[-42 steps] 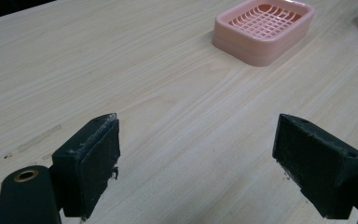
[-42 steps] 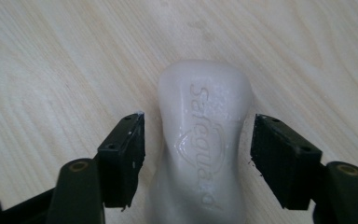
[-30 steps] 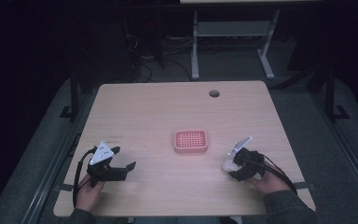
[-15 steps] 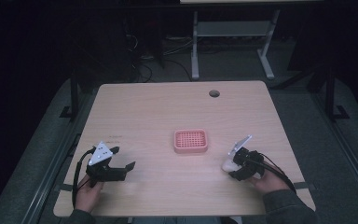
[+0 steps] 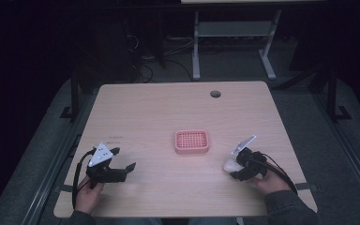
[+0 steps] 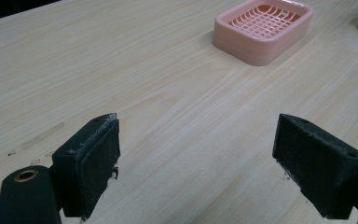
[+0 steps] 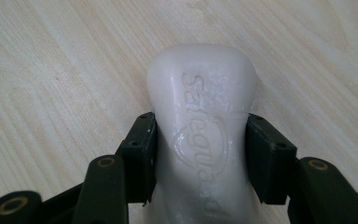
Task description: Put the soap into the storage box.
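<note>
While right claw (image 7: 199,154) pinches soap bar (image 7: 203,116) at waist on counter (image 5: 145,112), slick sides may squirt free; left claw (image 6: 205,158) spread, idle.

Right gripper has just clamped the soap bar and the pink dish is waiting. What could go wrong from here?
1. The right gripper has just been closing, and its pads press only the narrow waist of the white soap bar; the smooth bar could slip or twist out on the lift.
2. The bar must clear the raised rim of the pink soap dish; a low carry may shove the light dish across the table.
3. The left gripper is open and away from the dish, so nothing steadies it.
</note>
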`<state>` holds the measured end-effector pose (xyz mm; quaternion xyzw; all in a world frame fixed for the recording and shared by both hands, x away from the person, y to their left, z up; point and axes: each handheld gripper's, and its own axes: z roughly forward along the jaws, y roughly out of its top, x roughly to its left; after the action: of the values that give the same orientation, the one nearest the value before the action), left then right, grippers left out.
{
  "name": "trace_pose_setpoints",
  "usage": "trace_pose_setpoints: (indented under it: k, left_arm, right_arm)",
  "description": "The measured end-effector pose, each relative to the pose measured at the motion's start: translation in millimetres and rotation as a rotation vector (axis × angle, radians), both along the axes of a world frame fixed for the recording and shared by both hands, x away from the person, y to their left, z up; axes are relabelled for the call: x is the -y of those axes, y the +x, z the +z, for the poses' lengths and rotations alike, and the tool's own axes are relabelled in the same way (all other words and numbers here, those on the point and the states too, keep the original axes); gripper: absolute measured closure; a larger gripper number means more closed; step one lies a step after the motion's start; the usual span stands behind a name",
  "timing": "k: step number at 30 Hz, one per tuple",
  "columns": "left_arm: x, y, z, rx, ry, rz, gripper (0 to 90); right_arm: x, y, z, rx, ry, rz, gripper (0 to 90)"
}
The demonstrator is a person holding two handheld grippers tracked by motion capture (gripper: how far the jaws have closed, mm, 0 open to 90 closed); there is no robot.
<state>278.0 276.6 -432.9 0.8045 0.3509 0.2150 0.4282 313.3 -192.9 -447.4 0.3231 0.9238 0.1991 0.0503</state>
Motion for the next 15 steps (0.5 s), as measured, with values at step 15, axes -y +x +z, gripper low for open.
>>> trace_pose_setpoints:
  k: [15]
  left_arm:
    - [-0.1,-0.6,-0.1,0.006,-0.015,0.015,14.5]
  right_arm:
    - [-3.8,1.3,9.6,-0.005,0.031,0.047,48.7]
